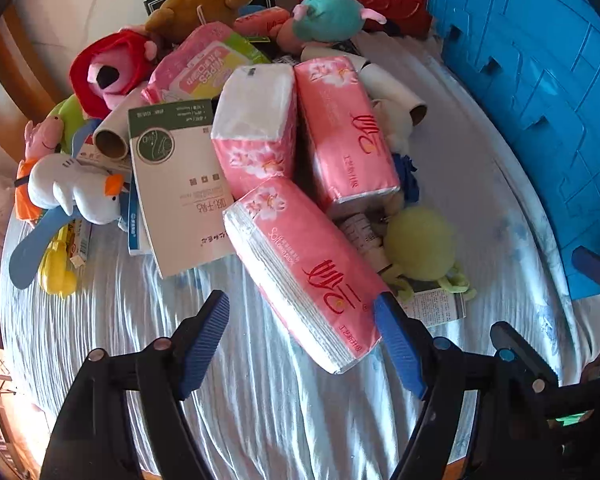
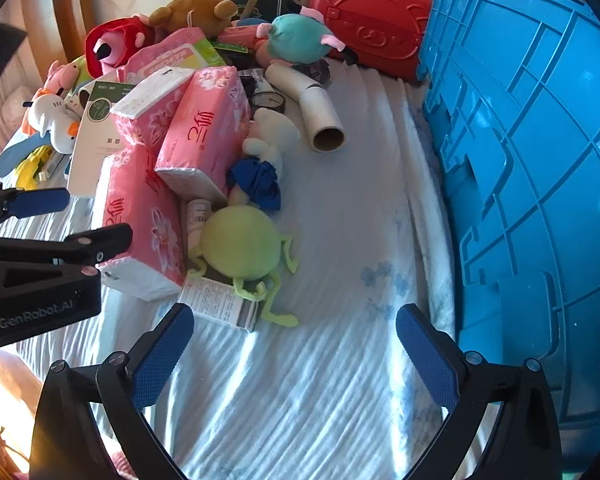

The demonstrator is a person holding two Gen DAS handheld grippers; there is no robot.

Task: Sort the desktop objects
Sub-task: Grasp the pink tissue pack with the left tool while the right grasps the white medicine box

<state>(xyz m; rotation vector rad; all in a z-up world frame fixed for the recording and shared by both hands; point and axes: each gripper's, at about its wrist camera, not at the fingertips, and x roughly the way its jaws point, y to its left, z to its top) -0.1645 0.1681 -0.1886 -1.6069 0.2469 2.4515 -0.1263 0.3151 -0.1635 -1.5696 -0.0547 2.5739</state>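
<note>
We hold both grippers above a round table draped in a pale, rippled tablecloth (image 2: pixel 300 380), where a heap of things waits to be sorted. Our left gripper (image 1: pixel 302 340) has its blue ribbed pads spread wide and pinches nothing; the near end of the nearest pink tissue pack (image 1: pixel 304 276) lies between them, the right pad just beside its corner. Whether that pad touches the wrapper we cannot tell. Our right gripper (image 2: pixel 294 354) is likewise spread and empty, over bare cloth, with the green round plush (image 2: pixel 240 244) ahead of it.

The tissue pack lies at the front of the heap, tilted, its far end leaning on two more pink packs (image 1: pixel 344 128). We judge it light and soft: a block of stacked sheets in thin glossy film, which will dent under the pads and may slip. Taking it across the narrow width, near the middle and not at the corner, should keep it from swinging or sagging.

The green plush is fuzzy, squashy and very light, with thin dangling limbs; its round body is the better hold. The cardboard tube (image 2: pixel 324 120) is stiff, hollow and prone to roll. The white booklet (image 1: pixel 176 184) is flat and smooth, hard to get under. The blue crate (image 2: pixel 540 160) at the right is rigid ribbed plastic, and the red case (image 2: pixel 374 20) behind is hard and moulded.
</note>
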